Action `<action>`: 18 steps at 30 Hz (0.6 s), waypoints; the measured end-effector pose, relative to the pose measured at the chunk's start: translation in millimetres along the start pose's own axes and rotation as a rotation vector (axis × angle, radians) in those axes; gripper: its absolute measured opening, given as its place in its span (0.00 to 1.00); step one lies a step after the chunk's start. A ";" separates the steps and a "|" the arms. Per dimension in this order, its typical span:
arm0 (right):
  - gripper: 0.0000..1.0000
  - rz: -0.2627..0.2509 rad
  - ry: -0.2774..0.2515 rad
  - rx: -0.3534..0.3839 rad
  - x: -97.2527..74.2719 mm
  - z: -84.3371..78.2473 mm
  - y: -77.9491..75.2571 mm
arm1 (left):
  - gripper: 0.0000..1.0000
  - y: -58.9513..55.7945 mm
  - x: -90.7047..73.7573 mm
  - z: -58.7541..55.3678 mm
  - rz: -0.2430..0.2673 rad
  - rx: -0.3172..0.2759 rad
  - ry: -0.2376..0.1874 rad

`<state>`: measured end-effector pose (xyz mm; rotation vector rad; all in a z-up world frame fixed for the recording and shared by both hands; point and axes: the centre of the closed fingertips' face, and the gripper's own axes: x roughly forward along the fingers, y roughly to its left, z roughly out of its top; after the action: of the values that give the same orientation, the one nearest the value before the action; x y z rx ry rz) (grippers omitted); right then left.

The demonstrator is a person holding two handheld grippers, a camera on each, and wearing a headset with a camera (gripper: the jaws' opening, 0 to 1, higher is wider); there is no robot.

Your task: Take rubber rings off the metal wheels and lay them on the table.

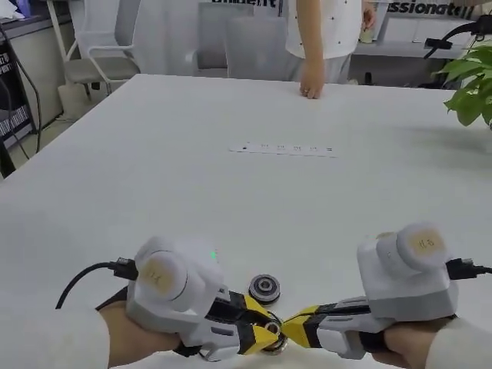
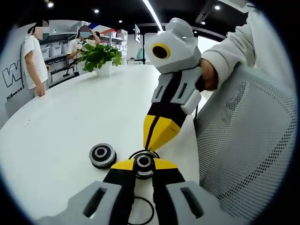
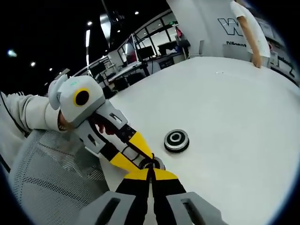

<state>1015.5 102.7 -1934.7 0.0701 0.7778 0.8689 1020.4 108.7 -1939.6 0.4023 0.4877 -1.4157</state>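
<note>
At the near edge of the tabletop (image 1: 231, 200), the fingers of the left gripper (image 2: 143, 168) clamped a small wheel (image 2: 144, 161), stiff metal and probably weighty, while the right gripper (image 3: 150, 172), fingers pressed nearly together, seemingly pinched its rubber ring (image 2: 135, 153), thin, soft and stretchy, best peeled from the outer edge.

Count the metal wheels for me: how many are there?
2. A loose wheel lies on the table beyond the grippers. A second wheel is clamped in the left gripper, with the right gripper meeting it. More may hide underneath.
</note>
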 end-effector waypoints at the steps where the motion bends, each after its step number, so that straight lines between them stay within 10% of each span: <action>1: 0.00 -0.002 -0.006 0.005 -1.3 0.9 -1.0 | 0.08 1.6 -1.6 0.1 0.002 -0.012 0.002; 18: 0.00 0.017 -0.091 0.015 -15.7 21.3 6.3 | 0.35 -9.3 -54.1 44.6 -0.048 0.048 -0.046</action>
<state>1018.8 101.0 -1907.7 0.1286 0.6995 0.8698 1010.1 128.6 -1872.4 0.3976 0.4294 -1.4820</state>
